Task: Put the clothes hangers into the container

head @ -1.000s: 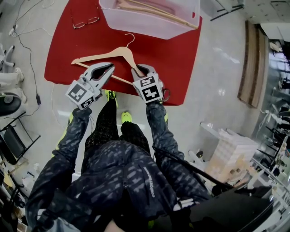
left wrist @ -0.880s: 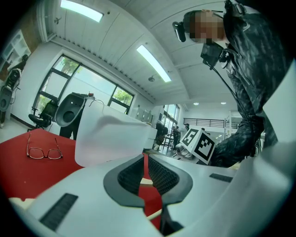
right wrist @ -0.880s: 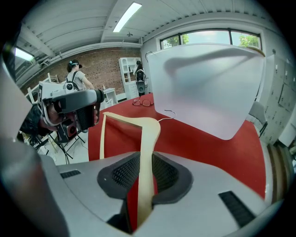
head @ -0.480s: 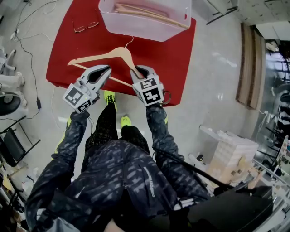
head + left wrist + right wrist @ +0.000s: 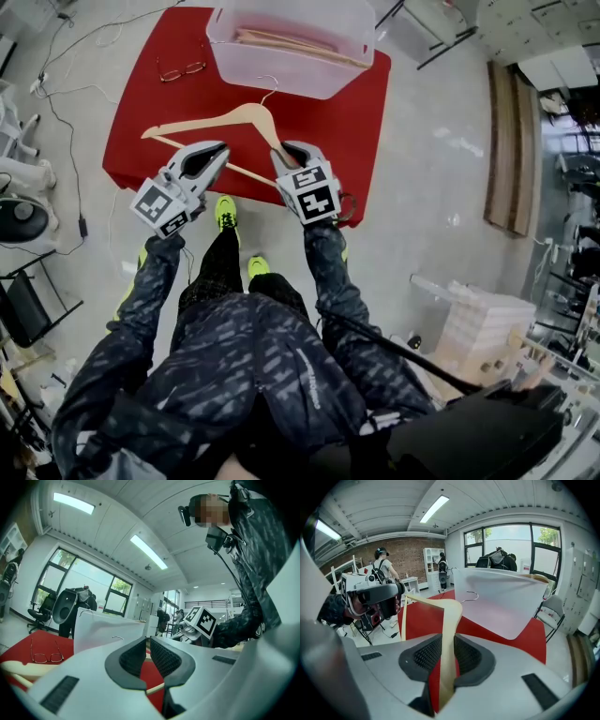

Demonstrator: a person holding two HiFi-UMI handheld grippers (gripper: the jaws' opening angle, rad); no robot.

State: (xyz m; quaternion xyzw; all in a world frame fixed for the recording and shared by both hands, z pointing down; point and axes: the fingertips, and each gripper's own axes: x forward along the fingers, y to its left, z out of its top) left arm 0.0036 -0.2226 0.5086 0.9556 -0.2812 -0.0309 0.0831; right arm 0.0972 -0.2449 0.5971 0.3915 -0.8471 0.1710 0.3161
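1. Right gripper view shows your right tongs (image 5: 443, 641) closed to a narrow gap on the flat shoulder arm of the pale wooden clothes hanger (image 5: 449, 616). The wood stands on edge between the ribbed pads, which press it from both sides.
2. The left gripper view shows your left tongs (image 5: 147, 644) drawn almost together. The hanger's thin lower bar (image 5: 154, 689) crosses low in the throat between them. I judge it clamped, though the contact itself is hard to make out.
3. Two grips make sense here, in my judgement. One hold on the shoulder and one on the bar stop the wide frame from swinging and keep it roughly flat for carrying.
4. From the head view, the hanger (image 5: 246, 112) spans between your left tongs (image 5: 221, 150) and right tongs (image 5: 286, 150). One shoulder tip juts out beyond the left tongs, and the wire hook (image 5: 270, 82) points away from you. The hanger seems held above the red tabletop (image 5: 356, 122) rather than lying on it.
5. The clear plastic container (image 5: 291, 80) sits at the tabletop's far edge, its near wall close to the hook. Other wooden hangers (image 5: 281, 39) already lie inside.
6. A pair of thin-framed glasses (image 5: 183, 70) rests on the tabletop to the left of the container, apart from the hanger.
7. You appear to be mid-carry. The next move calls for taking the frame forward over the near wall and lowering it level before either tongs lets go.
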